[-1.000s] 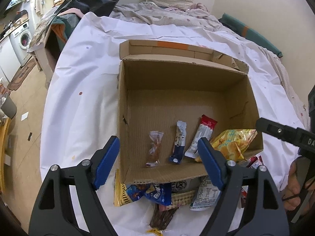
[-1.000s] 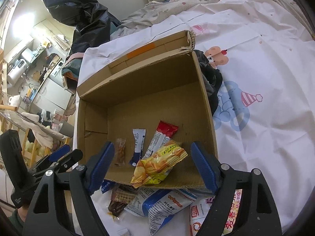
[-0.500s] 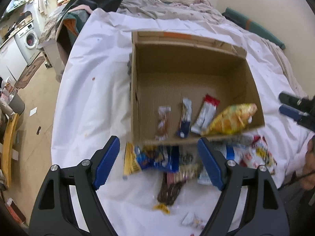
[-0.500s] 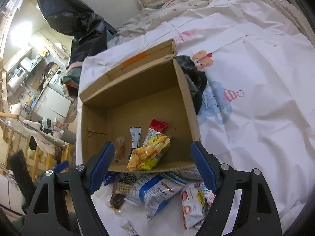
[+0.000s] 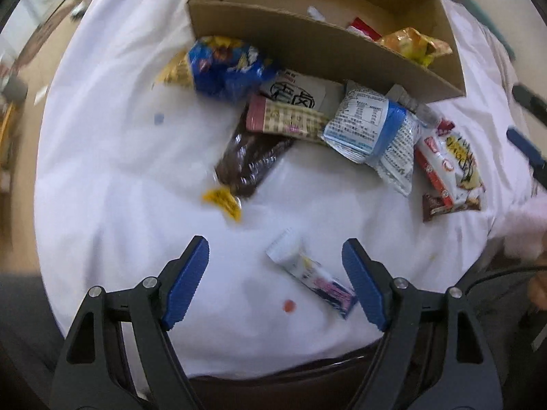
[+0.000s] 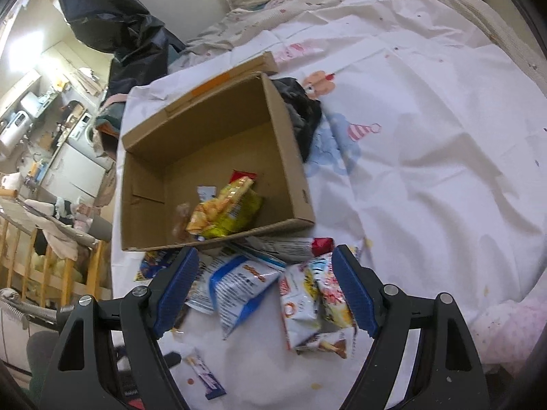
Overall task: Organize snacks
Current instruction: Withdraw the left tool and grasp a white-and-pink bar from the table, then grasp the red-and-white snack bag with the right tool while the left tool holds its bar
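A cardboard box [image 6: 218, 157] is sitting open on a white bed sheet [image 6: 427, 171], and a yellow snack bag [image 6: 225, 208] is lying on its floor against the near wall. Behind that bag a red-ended packet [image 6: 243, 175] and a white packet [image 6: 206, 192] are peeking out, and a small clear-wrapped brownish snack [image 6: 180, 218] is lying to the left; the bag is hiding most of them. From the left wrist view the near wall is cutting off nearly all of the inside, so only the tops of the yellow bag and the red packet are showing.

Outside the box, just in front of its near wall, the remaining snacks are lying in a loose overlapping heap: a blue bag [image 5: 227, 65], a pink-and-cream checked packet [image 5: 283, 119] lying over a dark brown wrapper [image 5: 251, 162], a white-and-blue bag [image 5: 374, 130], and a white-and-red packet [image 5: 451, 167]. Their print is too blurred to read. A small white bar with a purple end [image 5: 311, 273] is lying apart from the heap, nearer the sheet's edge.

The left gripper [image 5: 275, 282] is hanging over that small bar with its jaws wide and nothing pressed between them. The right gripper [image 6: 265, 290] is hovering above the white-and-blue bag and the white-and-red packet, jaws also wide and holding nothing. A dark garment [image 6: 301, 116] is lying crumpled against the box's right wall.
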Tool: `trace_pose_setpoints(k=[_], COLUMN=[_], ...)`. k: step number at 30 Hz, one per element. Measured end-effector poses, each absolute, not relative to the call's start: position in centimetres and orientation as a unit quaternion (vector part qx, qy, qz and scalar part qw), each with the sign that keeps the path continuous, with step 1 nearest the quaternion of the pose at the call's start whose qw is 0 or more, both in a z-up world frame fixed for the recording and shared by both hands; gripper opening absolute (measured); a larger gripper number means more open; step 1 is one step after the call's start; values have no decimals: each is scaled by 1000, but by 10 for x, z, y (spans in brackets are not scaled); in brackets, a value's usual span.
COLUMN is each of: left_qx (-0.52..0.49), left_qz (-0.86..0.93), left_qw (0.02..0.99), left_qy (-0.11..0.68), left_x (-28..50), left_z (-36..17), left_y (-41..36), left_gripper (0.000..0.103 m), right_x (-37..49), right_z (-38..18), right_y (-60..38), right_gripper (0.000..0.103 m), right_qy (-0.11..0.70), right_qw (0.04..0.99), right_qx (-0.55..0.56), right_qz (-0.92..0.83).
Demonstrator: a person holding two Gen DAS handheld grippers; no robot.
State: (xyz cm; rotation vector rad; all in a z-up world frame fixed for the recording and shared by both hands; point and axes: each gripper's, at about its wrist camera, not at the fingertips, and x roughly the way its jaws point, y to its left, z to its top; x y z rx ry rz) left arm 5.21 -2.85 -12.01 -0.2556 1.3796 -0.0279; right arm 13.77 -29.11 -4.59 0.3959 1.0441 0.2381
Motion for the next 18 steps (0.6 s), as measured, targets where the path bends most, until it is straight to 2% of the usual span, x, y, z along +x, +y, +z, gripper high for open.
trace_pose_setpoints(k=[3,8,9,12,18], left_qx=[-126,-110,-98,-84,-44], left_qz=[4,-6,-6,-12,-43], left_qw=[758,737,742,748,747], left_qy=[640,667,663,658,661], left_x=[41,29,28,27,44], left_z=[-127,-152,-154,-154,-146], left_y=[-42,-74,-80,-88,-93], left_gripper=[76,53,47,14,14], right_x=[138,138,138,137,139], right_z=[-48,-51,-51,-53,-57], right_y=[-302,-319,-321,-323,-328], right_gripper=[83,83,83,83,83], right_qy=[493,492,492,495,505], right_qw=[839,834,833,831,823], right_qx=[207,237,239,240,250], right_qz=[99,80,79,77,70])
